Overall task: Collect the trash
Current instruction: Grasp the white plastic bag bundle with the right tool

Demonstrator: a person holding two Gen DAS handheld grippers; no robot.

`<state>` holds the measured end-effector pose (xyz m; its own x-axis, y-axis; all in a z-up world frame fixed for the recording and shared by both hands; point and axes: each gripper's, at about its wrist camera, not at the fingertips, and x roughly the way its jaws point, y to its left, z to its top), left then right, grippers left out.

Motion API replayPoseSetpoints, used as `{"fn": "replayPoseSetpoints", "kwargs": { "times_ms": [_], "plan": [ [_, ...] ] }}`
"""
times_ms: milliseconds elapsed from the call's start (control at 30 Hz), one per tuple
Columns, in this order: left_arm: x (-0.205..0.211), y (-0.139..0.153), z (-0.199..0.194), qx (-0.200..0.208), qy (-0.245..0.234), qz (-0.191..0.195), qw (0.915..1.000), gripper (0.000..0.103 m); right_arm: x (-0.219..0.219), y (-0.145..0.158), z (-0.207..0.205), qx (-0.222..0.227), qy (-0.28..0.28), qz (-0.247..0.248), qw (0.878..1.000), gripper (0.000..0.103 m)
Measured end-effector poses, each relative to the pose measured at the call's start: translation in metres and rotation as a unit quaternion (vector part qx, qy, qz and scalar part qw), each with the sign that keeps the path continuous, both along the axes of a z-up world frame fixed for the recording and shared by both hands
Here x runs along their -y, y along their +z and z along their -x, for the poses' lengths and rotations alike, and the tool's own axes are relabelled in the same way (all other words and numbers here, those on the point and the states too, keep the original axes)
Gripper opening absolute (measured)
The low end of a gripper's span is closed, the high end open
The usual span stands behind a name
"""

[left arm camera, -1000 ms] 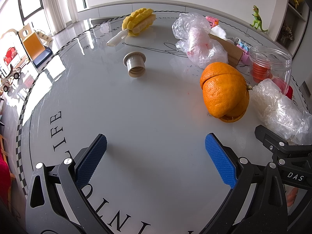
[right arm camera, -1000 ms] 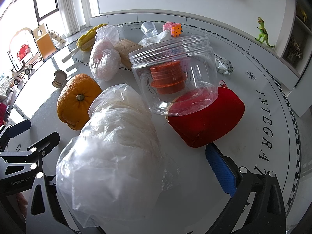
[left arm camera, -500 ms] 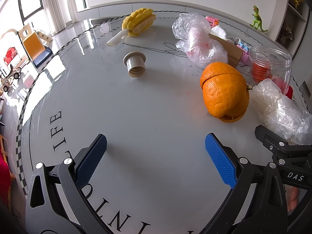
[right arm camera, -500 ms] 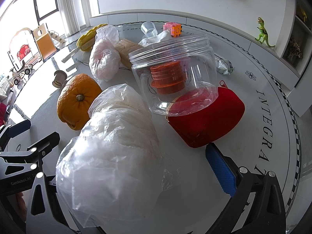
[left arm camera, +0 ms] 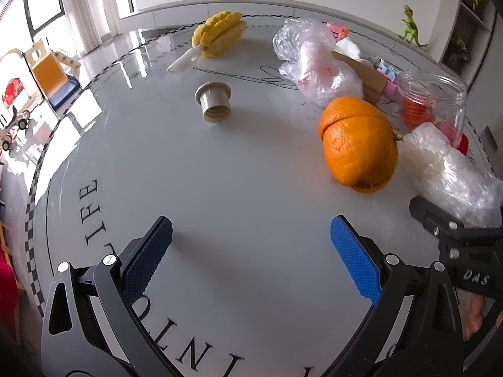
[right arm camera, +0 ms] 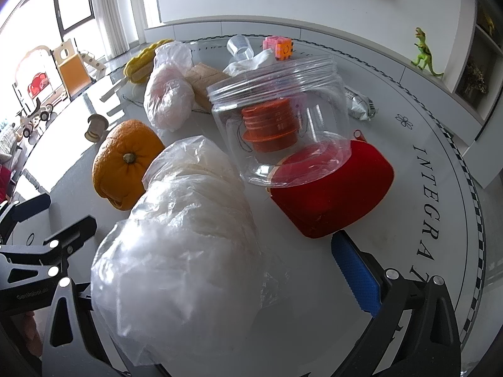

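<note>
Left gripper [left arm camera: 251,257] idles spread over bare table [left arm camera: 239,188]; right gripper [right arm camera: 201,270], jaws released, straddles the crumpled plastic bag [right arm camera: 188,238], apparently to grasp it as trash.

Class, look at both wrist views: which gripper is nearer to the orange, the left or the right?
Hard to call; probably the right. The right gripper sits beside the orange, with the crumpled plastic bag between its fingers. The left gripper is open over bare table, the orange ahead to its right.

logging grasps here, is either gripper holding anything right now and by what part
Left gripper holds nothing; its jaws are wide open over bare table. Right gripper straddles the white plastic bag, jaws open, not clamped.
</note>
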<state>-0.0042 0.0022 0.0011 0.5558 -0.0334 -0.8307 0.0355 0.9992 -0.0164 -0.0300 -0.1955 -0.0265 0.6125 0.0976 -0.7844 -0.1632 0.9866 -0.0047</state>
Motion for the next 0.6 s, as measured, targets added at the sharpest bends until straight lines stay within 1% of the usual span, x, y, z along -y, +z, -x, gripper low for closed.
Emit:
{"fn": "replayPoseSetpoints", "kwargs": {
  "times_ms": [33, 167, 333, 467, 600],
  "plan": [
    [0.0, 0.002, 0.004, 0.003, -0.006, 0.009, 0.9999, 0.097, 0.0, 0.001, 0.002, -0.001, 0.006, -0.003, 1.0, 0.101],
    [0.001, 0.008, 0.011, 0.019, -0.011, 0.004, 0.9997, 0.097, 0.004, 0.015, 0.021, 0.02, 0.024, 0.001, 1.0, 0.101],
    [-0.002, 0.032, 0.021, 0.042, -0.019, 0.014, 0.9988, 0.097, 0.01, 0.036, 0.046, 0.036, 0.045, -0.019, 0.998, 0.101],
    [-0.001, 0.049, 0.029, 0.059, -0.022, 0.02, 0.9978, 0.097, 0.007, 0.052, 0.057, 0.046, 0.063, -0.025, 0.997, 0.101],
    [-0.002, 0.055, 0.03, 0.067, -0.025, 0.026, 0.9971, 0.097, -0.007, 0.055, 0.057, 0.046, 0.084, -0.016, 0.995, 0.1]
  ]
}}
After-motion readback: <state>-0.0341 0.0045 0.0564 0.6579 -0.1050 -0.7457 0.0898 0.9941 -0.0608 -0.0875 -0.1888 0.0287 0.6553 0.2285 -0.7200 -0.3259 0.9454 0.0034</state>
